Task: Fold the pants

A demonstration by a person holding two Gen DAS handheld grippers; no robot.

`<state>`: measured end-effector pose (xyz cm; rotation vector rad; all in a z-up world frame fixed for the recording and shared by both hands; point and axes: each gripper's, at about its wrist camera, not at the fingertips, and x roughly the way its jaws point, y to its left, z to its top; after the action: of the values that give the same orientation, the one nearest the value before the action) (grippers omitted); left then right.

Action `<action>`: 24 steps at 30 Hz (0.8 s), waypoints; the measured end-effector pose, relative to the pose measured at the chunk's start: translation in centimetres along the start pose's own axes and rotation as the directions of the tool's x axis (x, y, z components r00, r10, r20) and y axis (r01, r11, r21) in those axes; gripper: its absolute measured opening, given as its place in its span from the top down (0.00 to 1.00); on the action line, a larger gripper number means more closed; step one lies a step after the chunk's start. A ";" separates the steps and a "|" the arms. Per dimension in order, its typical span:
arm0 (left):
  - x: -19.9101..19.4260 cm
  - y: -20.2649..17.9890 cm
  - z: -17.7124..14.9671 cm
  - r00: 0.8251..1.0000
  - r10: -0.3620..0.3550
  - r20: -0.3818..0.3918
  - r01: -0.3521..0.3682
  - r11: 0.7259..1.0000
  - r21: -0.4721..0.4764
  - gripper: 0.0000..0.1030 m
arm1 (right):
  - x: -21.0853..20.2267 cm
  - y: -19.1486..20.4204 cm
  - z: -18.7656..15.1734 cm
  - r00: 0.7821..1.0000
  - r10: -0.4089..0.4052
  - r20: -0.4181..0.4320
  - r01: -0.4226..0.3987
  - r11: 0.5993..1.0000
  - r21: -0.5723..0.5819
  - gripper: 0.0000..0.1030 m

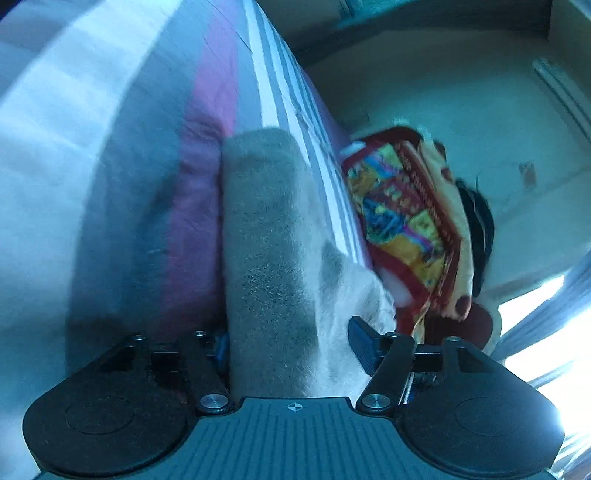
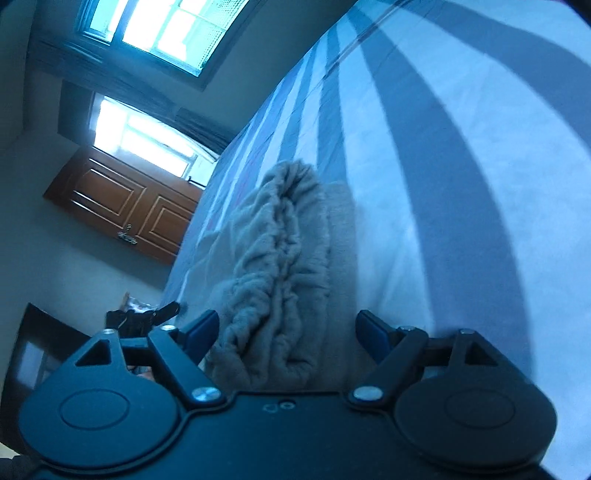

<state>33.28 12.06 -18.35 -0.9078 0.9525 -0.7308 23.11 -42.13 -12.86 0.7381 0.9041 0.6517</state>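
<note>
The grey fleecy pants (image 1: 266, 221) lie as a long folded bundle on the striped bedsheet (image 1: 55, 147). My left gripper (image 1: 291, 343) has this bundle filling the whole gap between its pads; both blue pads press against the cloth. In the right wrist view the wrinkled, gathered end of the pants (image 2: 280, 240) rests on the sheet (image 2: 443, 184). It sits between the wide-set fingers of my right gripper (image 2: 288, 332). The left pad (image 2: 201, 332) is at the cloth's edge and the right pad (image 2: 373, 336) stands just beside it, without squeezing.
A bright patterned red and yellow cloth (image 1: 399, 221) lies at the bed's far side past the pants. A brown wooden door (image 2: 122, 206) and windows (image 2: 166, 26) stand beyond the bed's edge. A black object (image 2: 140, 317) sits near that edge.
</note>
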 end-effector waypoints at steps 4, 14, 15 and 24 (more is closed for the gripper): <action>0.9 0.7 0.2 1.000 -0.008 -0.025 0.009 1.000 0.012 0.63 | 1.6 0.1 1.1 1.000 0.020 0.000 -0.020 1.000 -0.006 0.24; 0.8 1.8 -0.4 0.999 -0.048 0.022 0.047 0.997 0.064 0.73 | 3.5 -0.1 2.3 0.996 0.066 -0.054 -0.070 0.994 -0.080 0.45; 0.6 1.5 -0.5 0.999 -0.044 0.029 0.042 0.996 0.073 0.73 | 3.4 0.1 2.3 0.996 0.065 -0.055 -0.069 0.994 -0.083 0.46; -2.6 -2.1 -1.0 0.983 -0.131 0.129 0.115 0.985 0.125 0.75 | 1.1 3.7 3.3 0.994 0.092 -0.058 -0.099 0.986 -0.135 0.55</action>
<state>31.04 13.01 -15.85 -0.9071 0.7291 -0.8104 25.74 -40.10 -9.06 0.6463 0.8652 0.8127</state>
